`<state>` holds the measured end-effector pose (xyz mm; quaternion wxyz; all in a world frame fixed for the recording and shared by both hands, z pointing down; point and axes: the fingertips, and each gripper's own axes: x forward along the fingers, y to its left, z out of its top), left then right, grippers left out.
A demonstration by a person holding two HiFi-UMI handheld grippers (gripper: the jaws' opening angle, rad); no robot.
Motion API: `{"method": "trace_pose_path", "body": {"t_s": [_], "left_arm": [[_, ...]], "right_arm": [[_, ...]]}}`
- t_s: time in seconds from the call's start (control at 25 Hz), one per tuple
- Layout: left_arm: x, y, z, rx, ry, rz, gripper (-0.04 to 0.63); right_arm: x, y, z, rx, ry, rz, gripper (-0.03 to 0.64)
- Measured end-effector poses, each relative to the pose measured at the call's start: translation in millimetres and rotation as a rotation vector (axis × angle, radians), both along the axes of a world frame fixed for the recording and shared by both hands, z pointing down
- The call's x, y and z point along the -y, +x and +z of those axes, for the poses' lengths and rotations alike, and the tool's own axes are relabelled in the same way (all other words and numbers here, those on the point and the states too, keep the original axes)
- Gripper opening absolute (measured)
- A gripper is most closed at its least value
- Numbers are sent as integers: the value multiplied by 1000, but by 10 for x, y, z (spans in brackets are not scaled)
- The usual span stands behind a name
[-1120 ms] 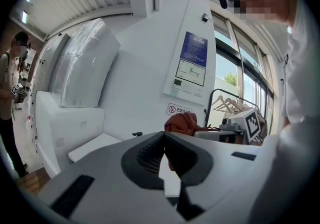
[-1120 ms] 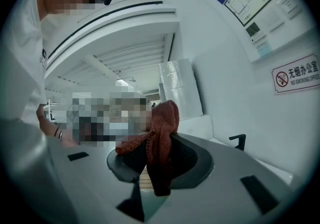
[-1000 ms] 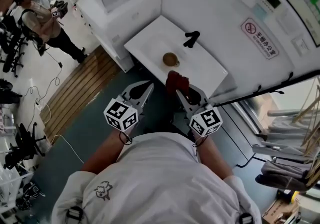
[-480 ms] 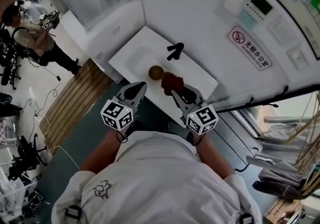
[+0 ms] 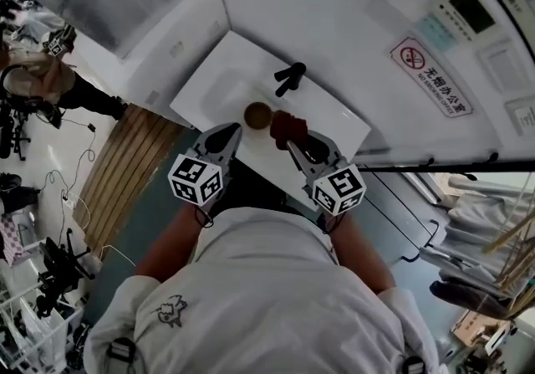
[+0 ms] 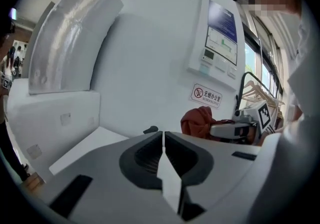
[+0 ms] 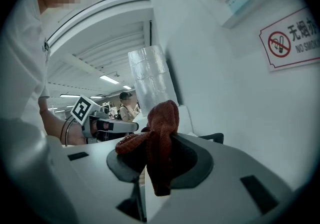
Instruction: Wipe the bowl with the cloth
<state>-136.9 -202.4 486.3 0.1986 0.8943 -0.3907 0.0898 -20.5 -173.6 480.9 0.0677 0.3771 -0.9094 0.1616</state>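
Note:
A small brown bowl (image 5: pixel 257 115) stands on the white table (image 5: pixel 217 79) near its front edge. My right gripper (image 5: pixel 292 140) is shut on a dark red cloth (image 5: pixel 288 125), which bunches up above the jaws (image 7: pixel 161 133) just right of the bowl. My left gripper (image 5: pixel 227 136) is shut and empty, its tips at the table's front edge, just left of and below the bowl. In the left gripper view the jaws meet (image 6: pixel 163 140), and the cloth (image 6: pixel 197 120) shows to the right.
A black handle-like object (image 5: pixel 290 76) lies on the table behind the bowl. A white wall with a no-smoking sign (image 5: pixel 430 77) and a control panel (image 5: pixel 468 8) rises behind. A white cabinet (image 5: pixel 167 38) adjoins the table's left. A person (image 5: pixel 42 79) stands far left.
Both grippers have moved forward to the table. The cloth now sits beside the bowl, and the left gripper's tips have reached the table edge.

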Motion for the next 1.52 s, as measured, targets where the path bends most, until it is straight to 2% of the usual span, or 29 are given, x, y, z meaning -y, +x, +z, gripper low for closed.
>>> {"method": "trace_pose_path", "body": {"t_s": [0.16,0.24,0.4,0.52,0.64,0.84,1.08,1.24,1.4,1.52], "left_arm": [[309,-24,279,17,-68,48,20],[462,-68,449,30,-102,61,75],[714,-127,833,68,-175,106,114],[826,-111,1131,113,-229,168,158],[939,-75,1397,146,-265,221,175],[996,64,1959,191,-362,272,184],[1093,214,2429,253,-446,323,195],[1188,257,2708,286,-481,350,202],[1175,326,3020,329,-556,414,227],[1143,289,3247,379,-594,428,229]], "right_arm": [[231,-85,244,-15,-57,36,114],[328,-142,400,-23,-80,53,114],[542,-274,781,-59,-119,67,114],[669,-354,1095,-76,-176,91,114],[752,-395,1393,-89,-232,120,114],[732,-252,1878,-88,-314,188,114],[787,-83,2180,-79,-369,243,114],[865,-69,2337,-86,-391,254,114],[923,-74,2441,-82,-400,246,114],[910,-75,2504,-77,-412,244,114]]}}
